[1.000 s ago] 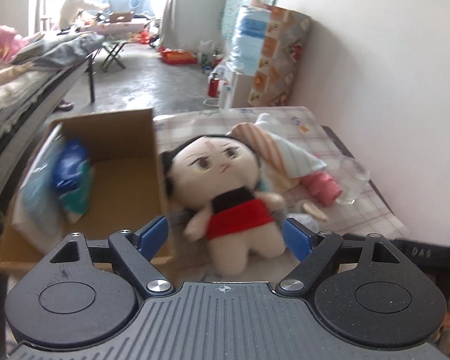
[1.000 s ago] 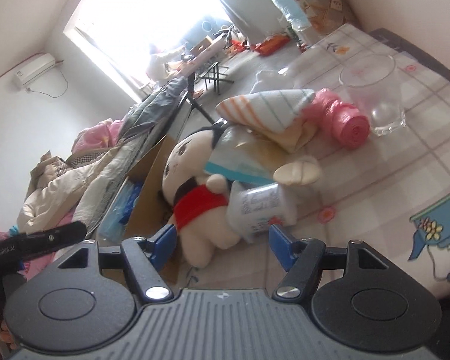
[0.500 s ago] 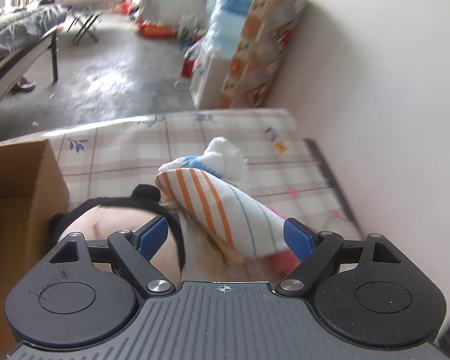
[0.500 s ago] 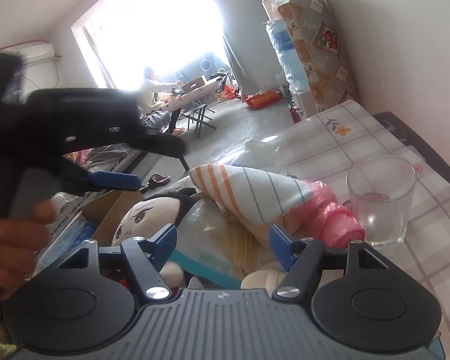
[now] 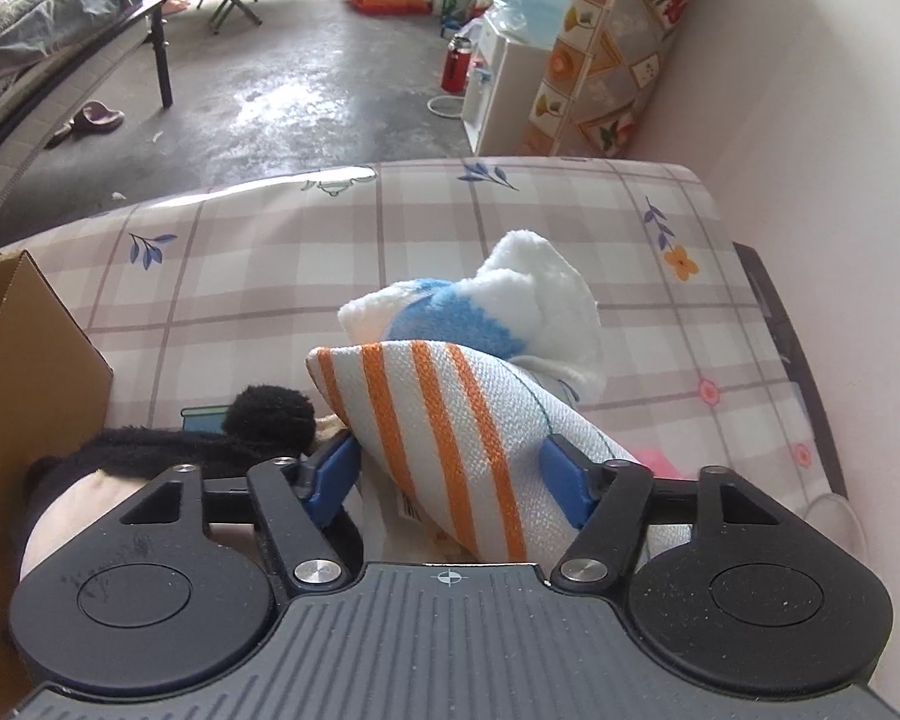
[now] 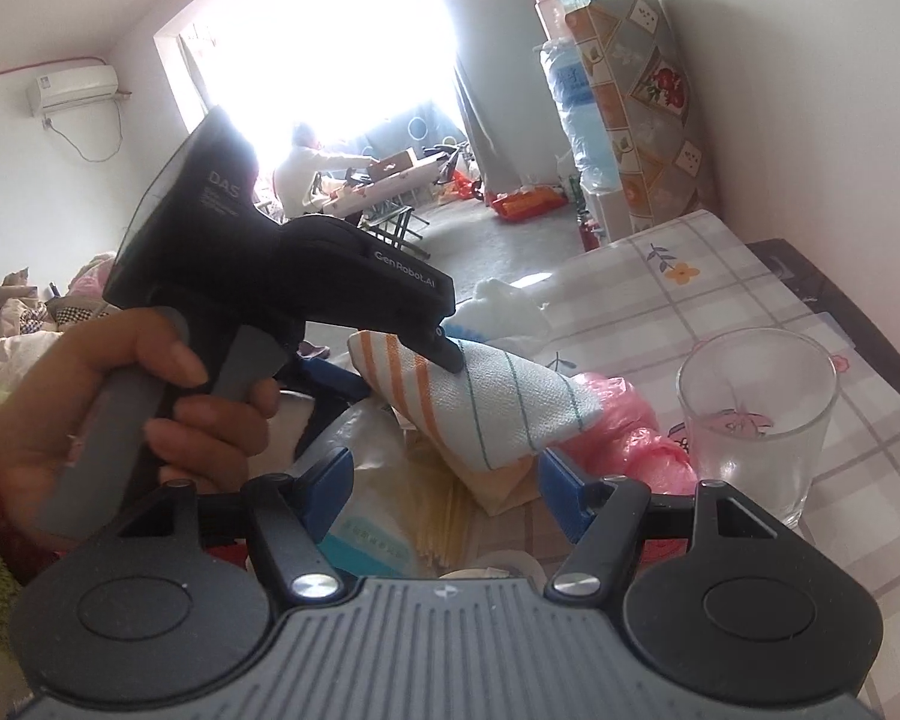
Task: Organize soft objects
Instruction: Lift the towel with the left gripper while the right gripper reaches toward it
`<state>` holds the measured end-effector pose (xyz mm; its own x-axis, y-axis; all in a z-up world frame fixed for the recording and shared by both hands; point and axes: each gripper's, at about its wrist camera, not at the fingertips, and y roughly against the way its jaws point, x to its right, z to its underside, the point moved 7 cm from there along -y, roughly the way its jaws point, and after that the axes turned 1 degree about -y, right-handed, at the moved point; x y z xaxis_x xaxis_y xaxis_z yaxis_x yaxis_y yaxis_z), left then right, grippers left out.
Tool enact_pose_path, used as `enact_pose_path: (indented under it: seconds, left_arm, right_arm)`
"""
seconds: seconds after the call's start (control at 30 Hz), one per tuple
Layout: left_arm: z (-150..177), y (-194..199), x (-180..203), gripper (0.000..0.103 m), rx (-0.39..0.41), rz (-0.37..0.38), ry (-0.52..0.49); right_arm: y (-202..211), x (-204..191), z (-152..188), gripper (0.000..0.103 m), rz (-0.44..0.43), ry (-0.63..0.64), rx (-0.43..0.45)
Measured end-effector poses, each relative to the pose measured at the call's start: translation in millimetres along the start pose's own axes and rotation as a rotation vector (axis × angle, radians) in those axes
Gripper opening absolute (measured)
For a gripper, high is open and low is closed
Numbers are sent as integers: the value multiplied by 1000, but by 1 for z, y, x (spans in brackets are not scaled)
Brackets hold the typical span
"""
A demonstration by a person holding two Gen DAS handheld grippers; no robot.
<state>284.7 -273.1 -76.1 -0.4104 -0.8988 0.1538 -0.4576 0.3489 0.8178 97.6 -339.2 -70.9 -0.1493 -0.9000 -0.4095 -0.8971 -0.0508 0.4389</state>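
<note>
Left gripper [image 5: 450, 471]: being closed on the striped towel [image 5: 450, 420], blue pads pressing its two sides; jaws just narrowed. Gripper body being held by a hand [image 6: 108, 414].

Towel: folded, orange and green stripes, being gripped atop a pile on the counter [image 5: 270, 252], over a pink bag [image 6: 636, 420] and beside the doll [image 5: 168, 468].

Fleece item [image 5: 510, 306]: white and blue, lying just behind the towel.

Right gripper [image 6: 444, 480]: being held partly open, nothing between its jaws, hovering near the pile.

Glass [image 6: 756, 414]: standing upright, right of the pile.

Box [image 5: 24, 360]: cardboard, at the counter's left.
</note>
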Motion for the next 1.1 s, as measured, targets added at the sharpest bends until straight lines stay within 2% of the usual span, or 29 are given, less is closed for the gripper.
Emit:
enact_pose_path:
  seconds: [0.03,0.1,0.27,0.53,0.67,0.77,0.83,1.0,1.1]
  left_arm:
    - [0,1,-1,49,10,-8,4]
    - [-3,2,0,26,23,-9,1]
    - [0,20,4,9,67,26,-50]
    - [15,79,-7,7,160,74,-60]
    - [34,116,-28,7,209,55,-56]
    - [56,137,-42,7,226,48,-50]
    - [72,146,-48,7,238,38,-56]
    - [103,153,-54,7,250,22,-63]
    - [109,154,-61,6,258,24,-31]
  right_arm:
    - [0,0,0,71,-4,1,0]
    - [2,-1,2,71,-3,10,0]
    - [0,6,12,71,7,-18,-30]
    - [3,14,12,71,36,-50,-19]
    - [14,22,12,71,30,-112,6]
    - [26,29,13,67,-35,-201,32]
    - [31,26,15,60,-111,-240,32]
    - [34,-7,22,51,-279,-236,1]
    - [28,-20,17,49,-253,-186,13]
